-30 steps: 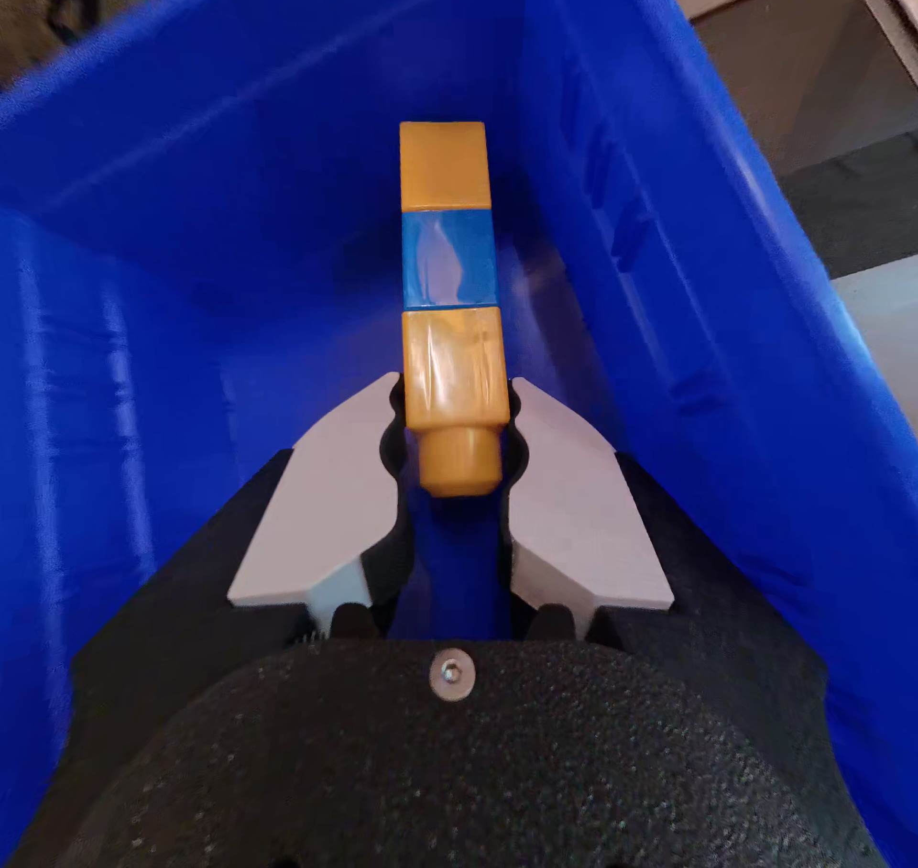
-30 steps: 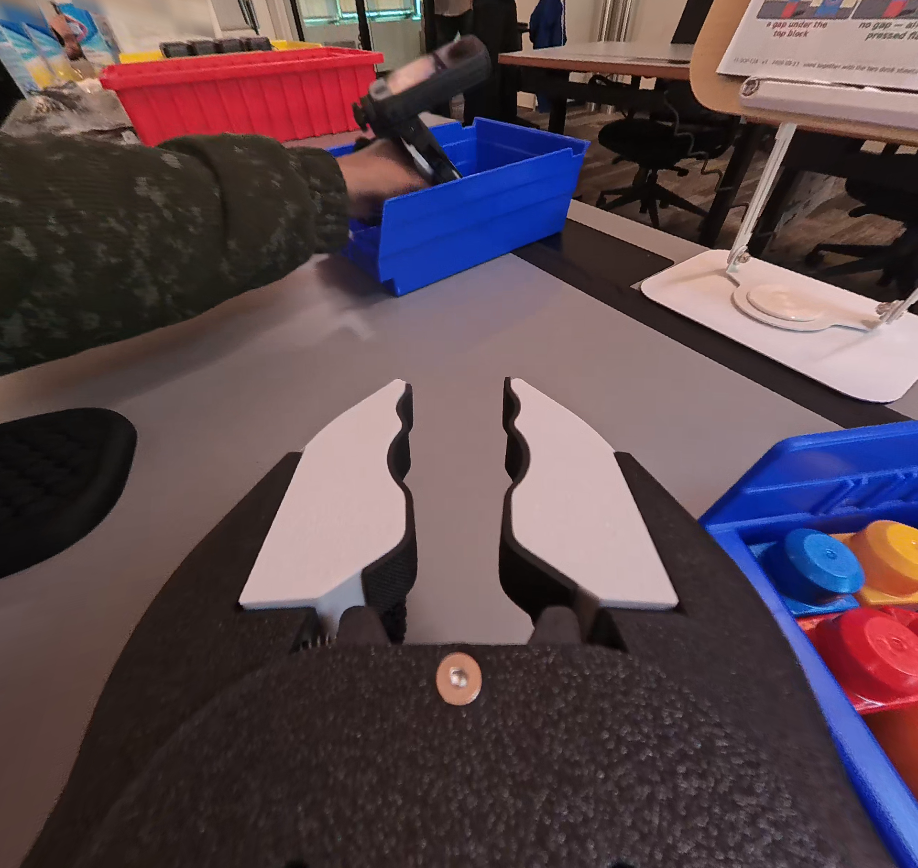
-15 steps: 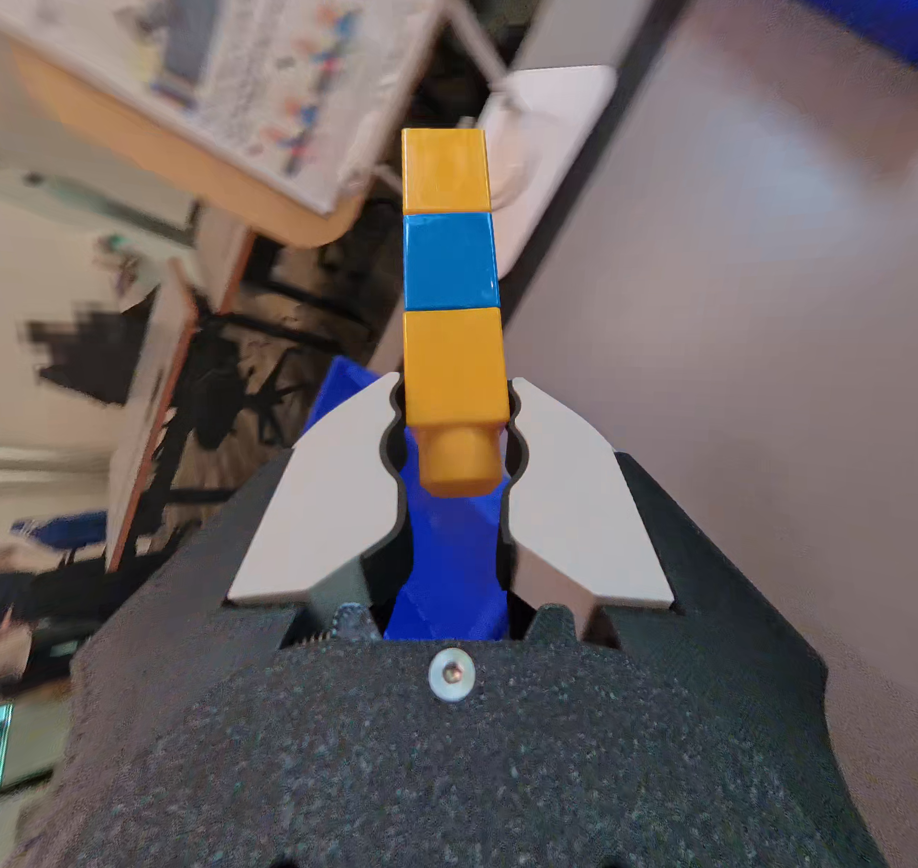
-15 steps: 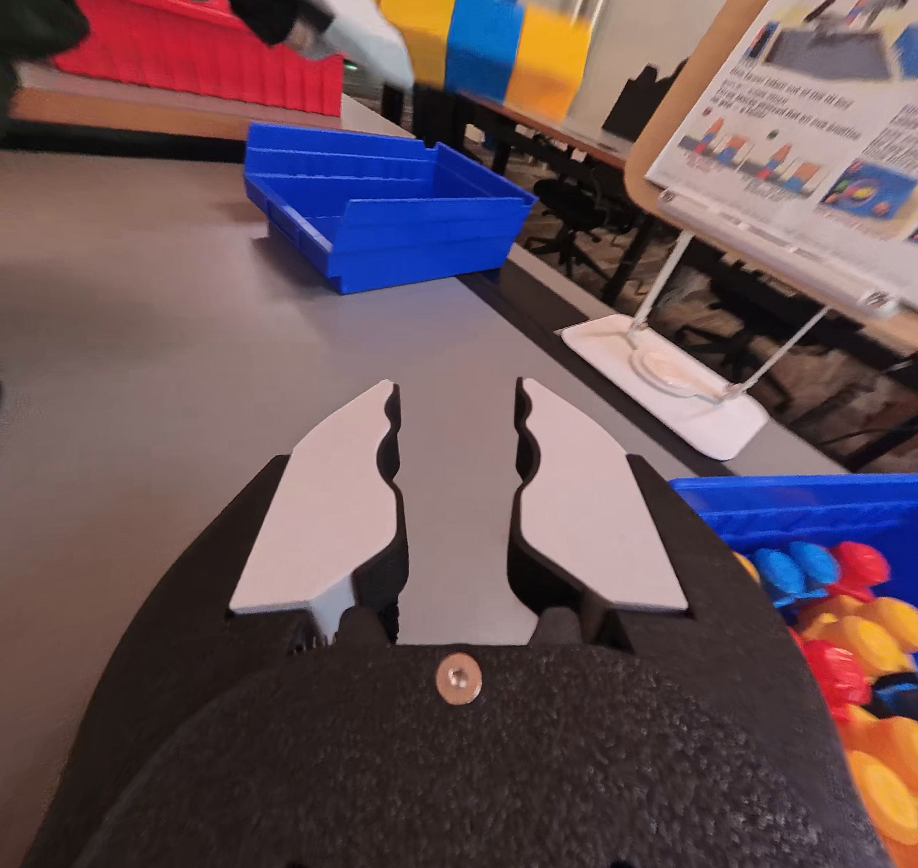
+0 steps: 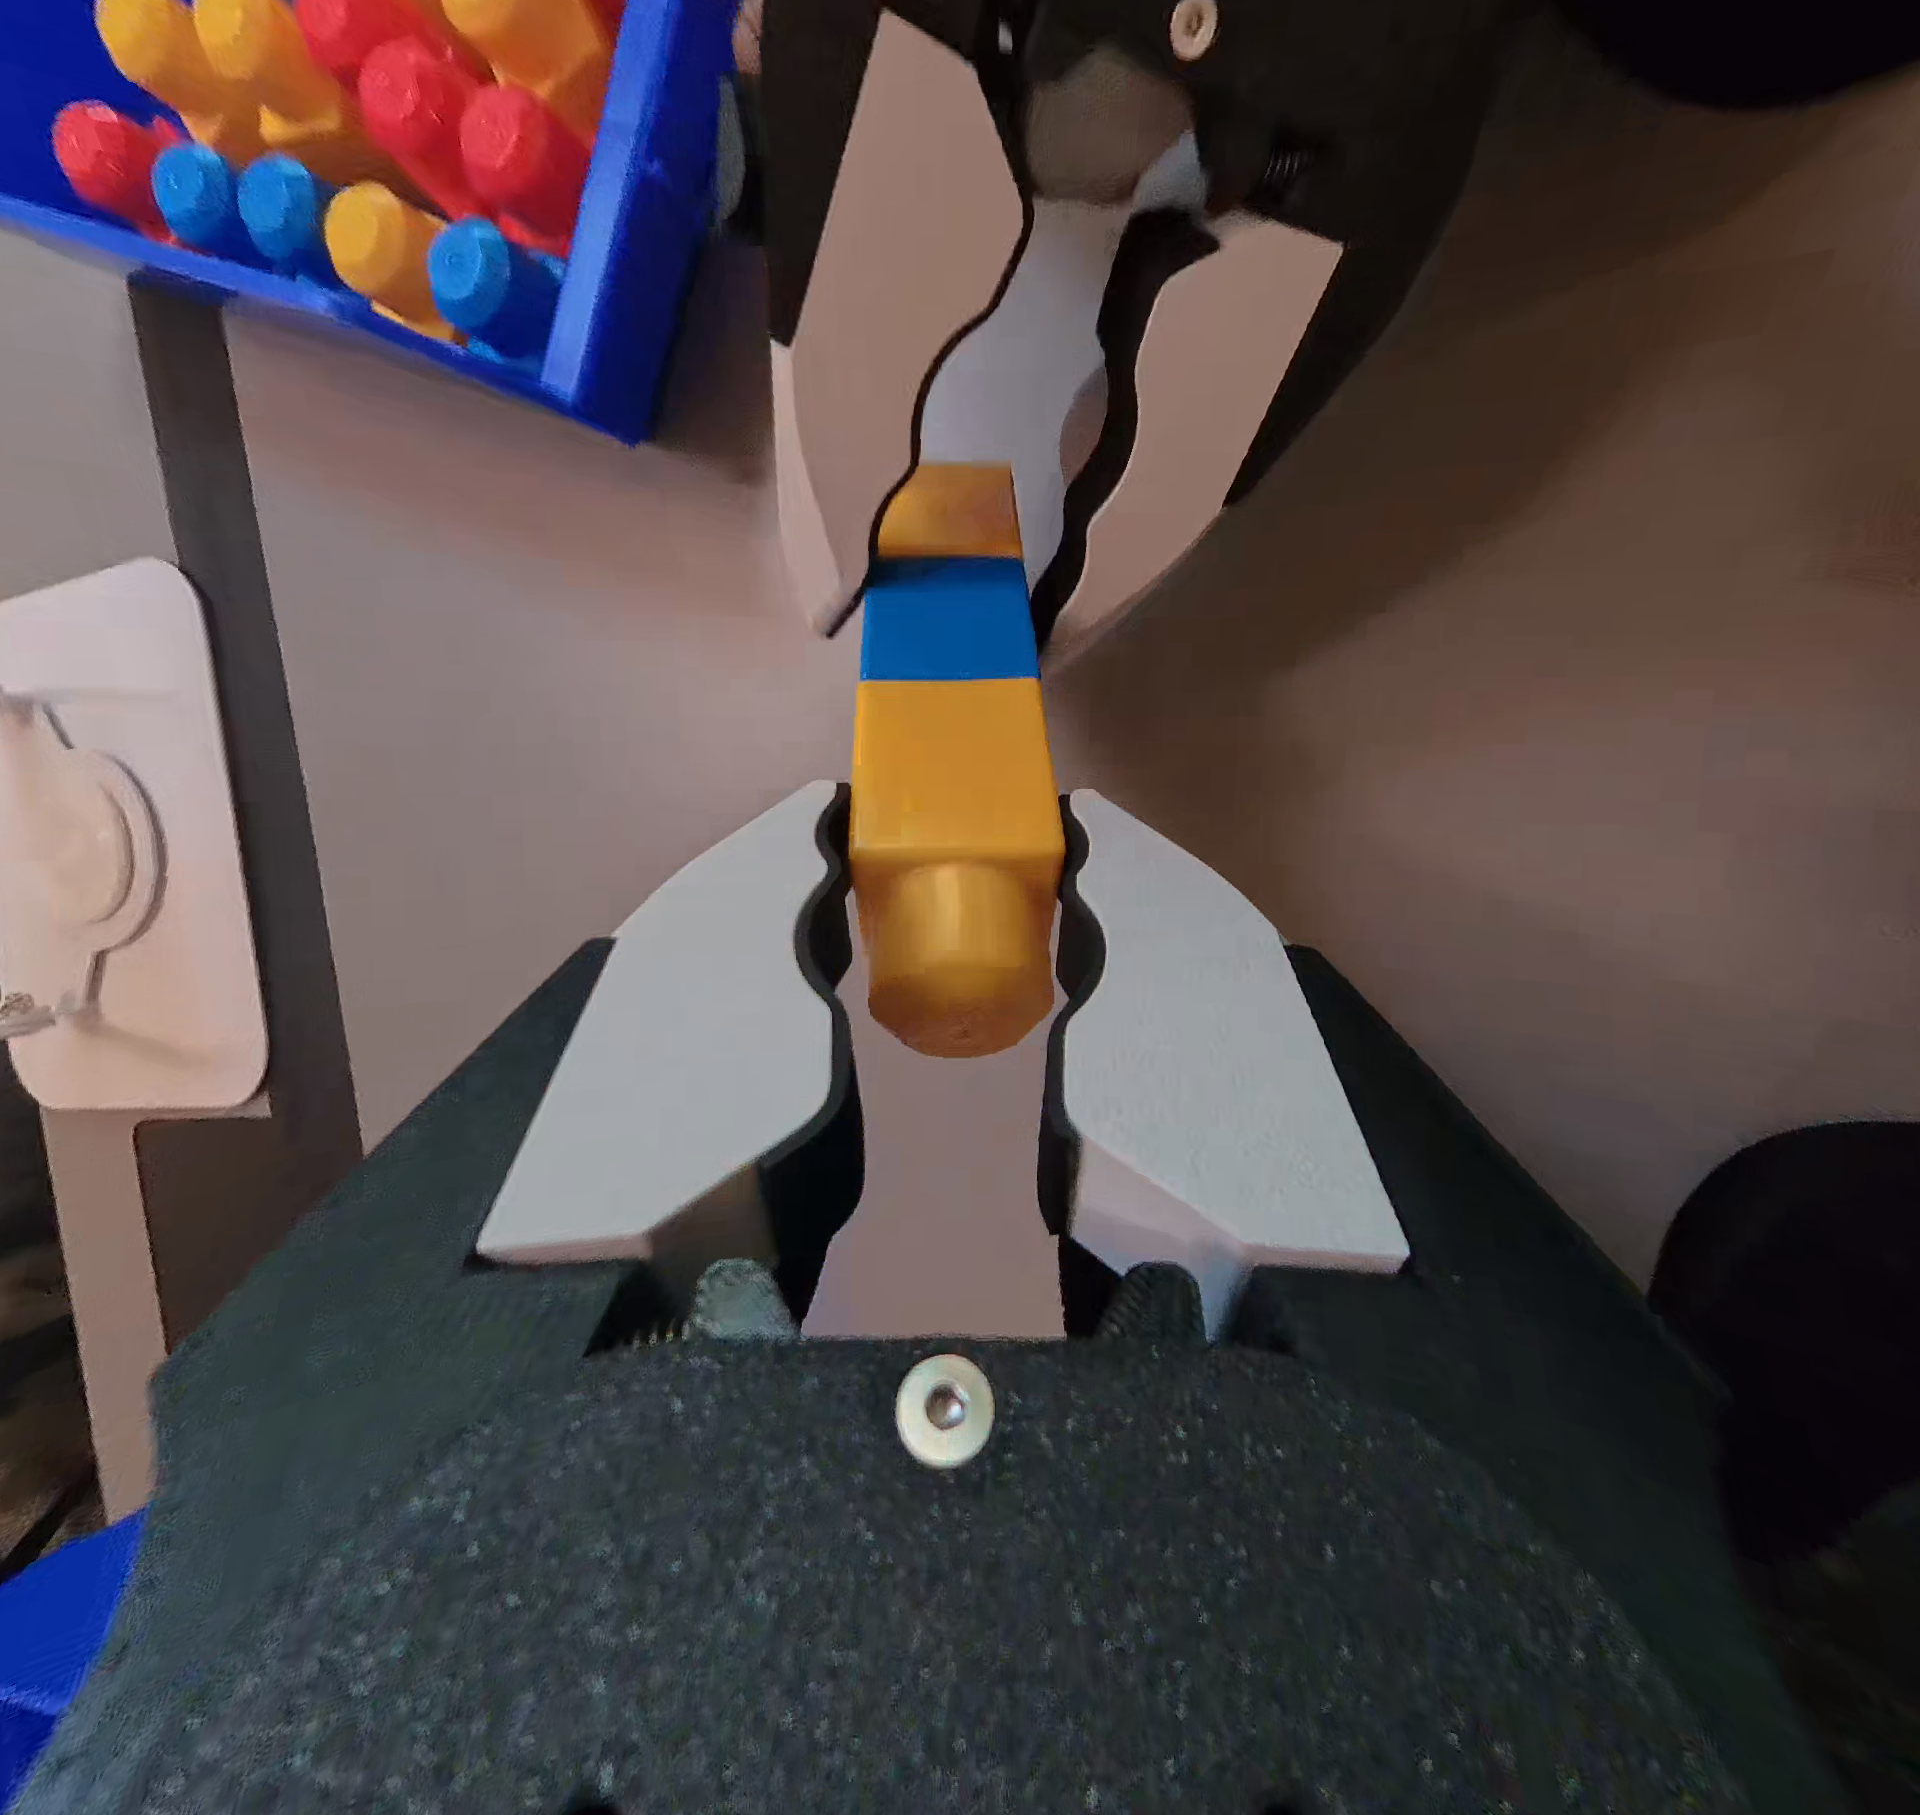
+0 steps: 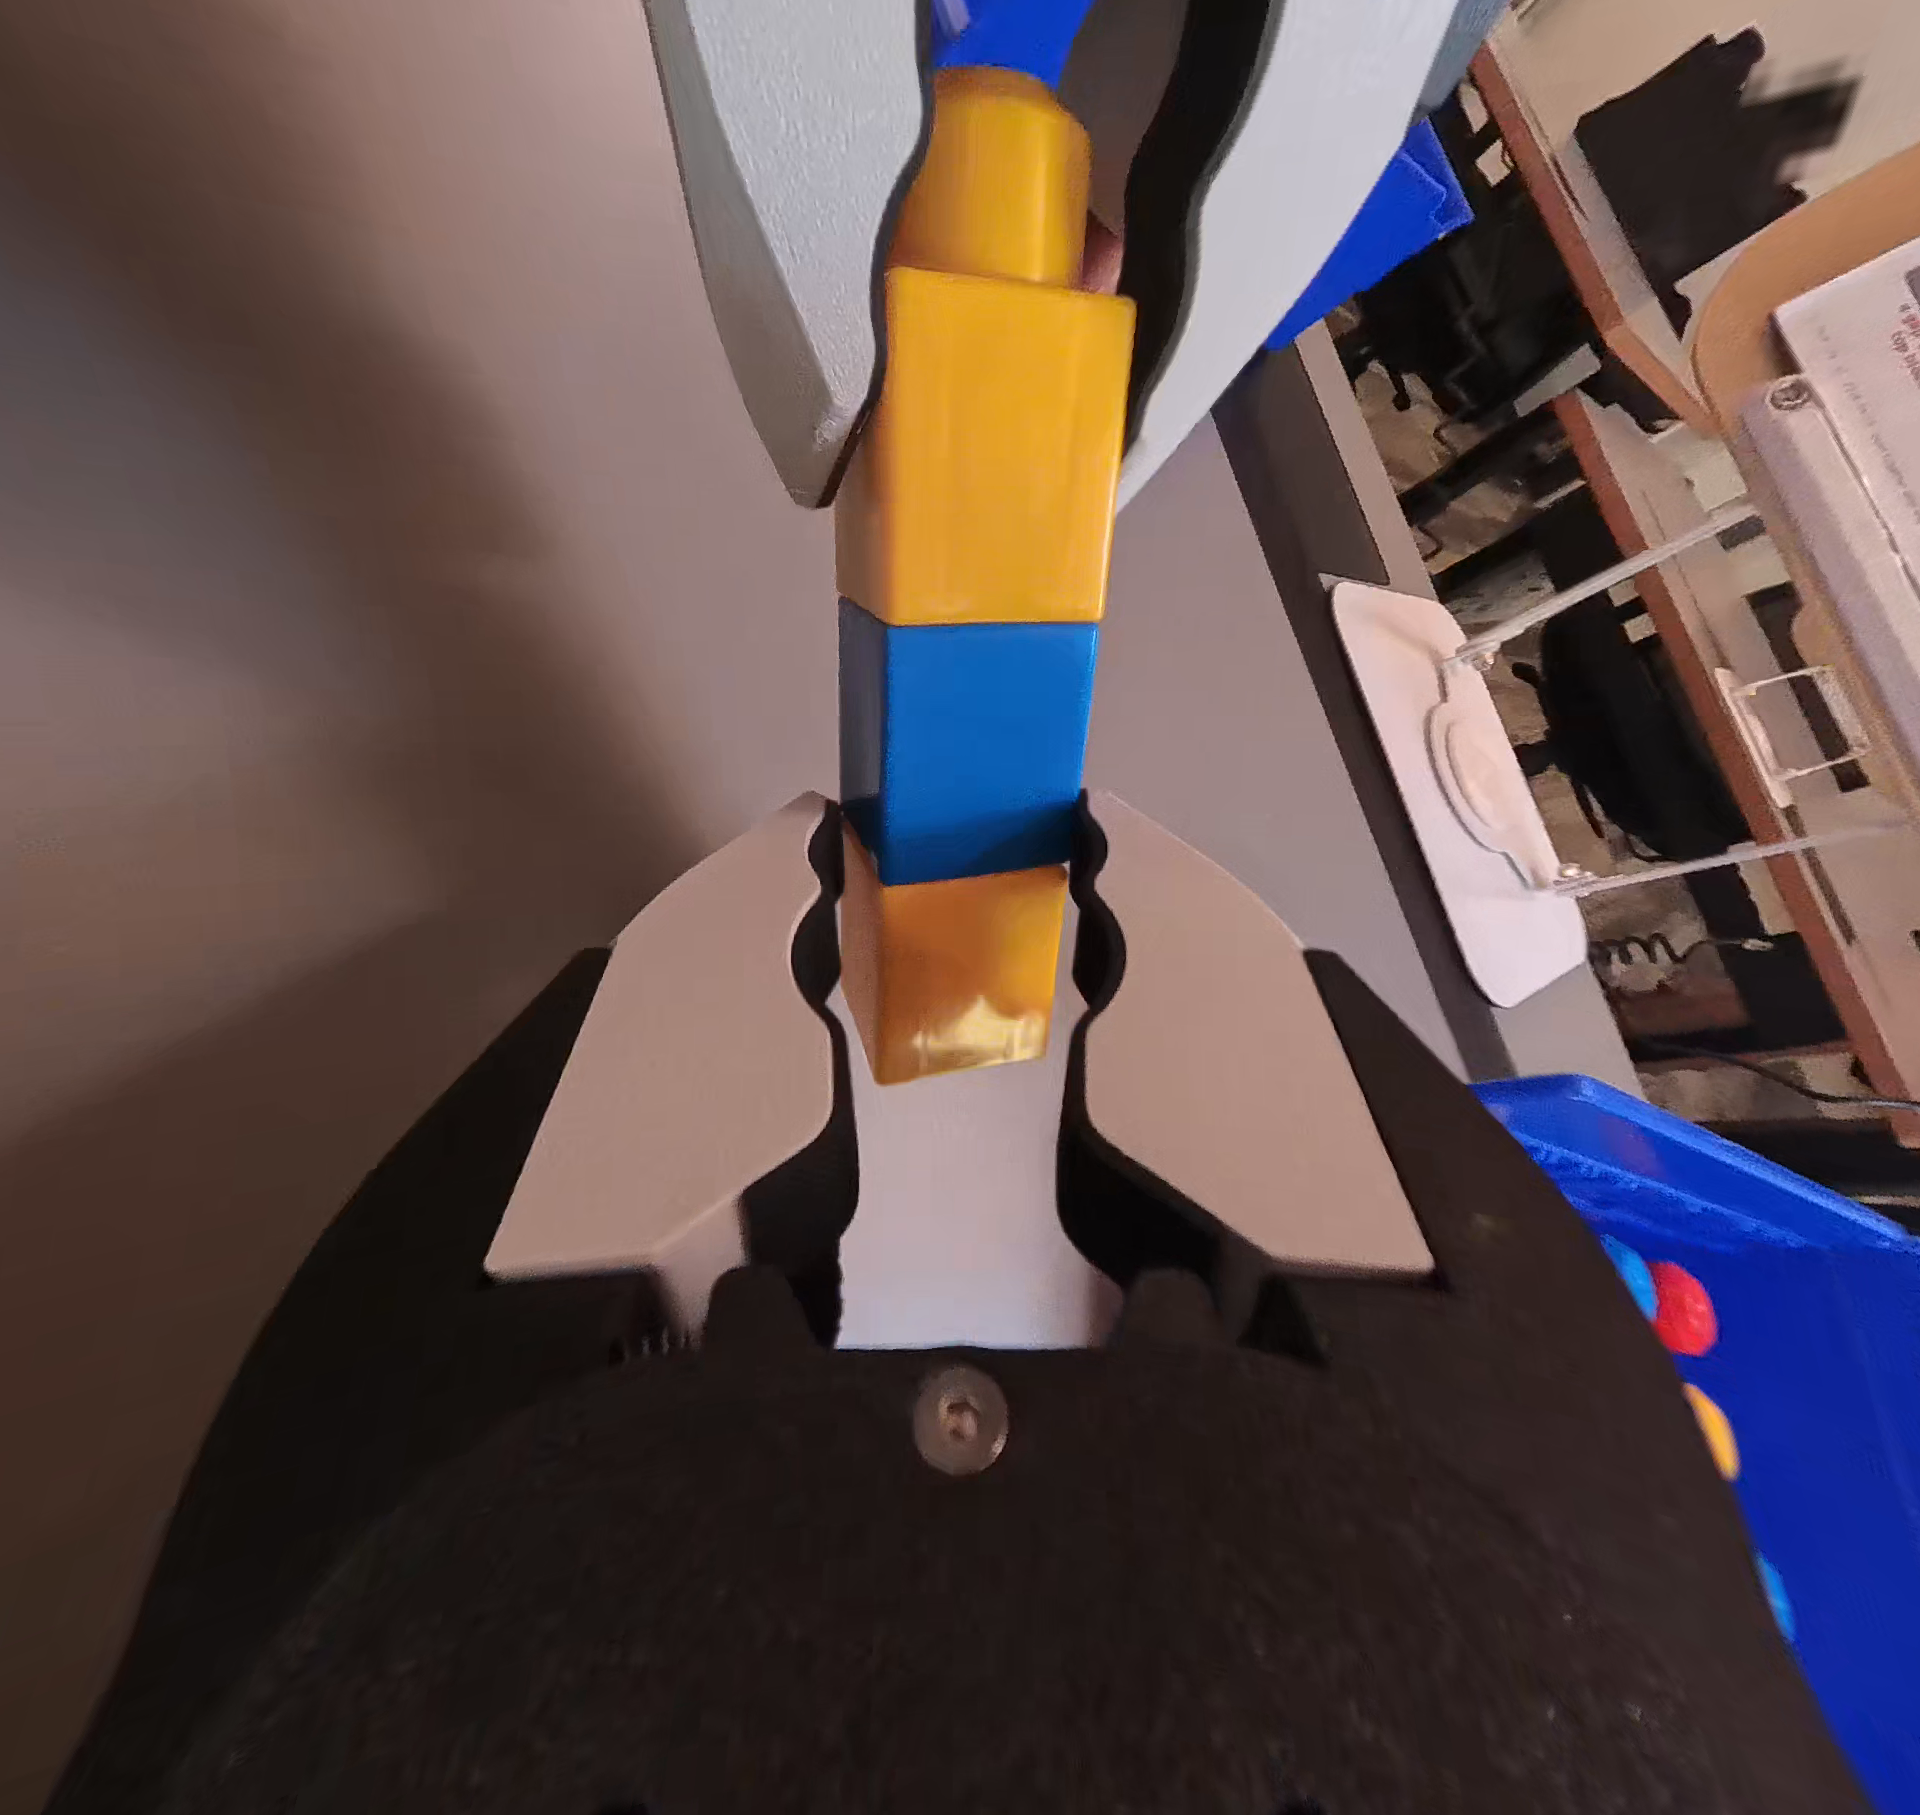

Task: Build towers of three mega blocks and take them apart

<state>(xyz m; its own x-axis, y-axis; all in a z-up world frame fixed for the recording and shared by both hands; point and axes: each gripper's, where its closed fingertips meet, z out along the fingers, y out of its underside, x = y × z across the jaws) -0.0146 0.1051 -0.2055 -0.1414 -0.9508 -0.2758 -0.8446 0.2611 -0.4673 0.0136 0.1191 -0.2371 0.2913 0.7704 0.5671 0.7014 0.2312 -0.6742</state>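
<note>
Both grippers clamp one tower (image 5: 951,685) end to end: left gripper (image 5: 954,892) on its studded yellow block, right gripper (image 6: 956,892) opposite, along its axis.

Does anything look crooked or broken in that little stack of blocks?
Slightly. In the right wrist view the tower bends where the blue block meets the near yellow block, so the stack isn't straight. Nothing looks broken.

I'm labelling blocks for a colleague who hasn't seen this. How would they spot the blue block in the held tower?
Find the three-block tower held between the two grippers above the grey table. The blue block is its middle piece, the only blue one, sandwiched between two yellow blocks.
</note>
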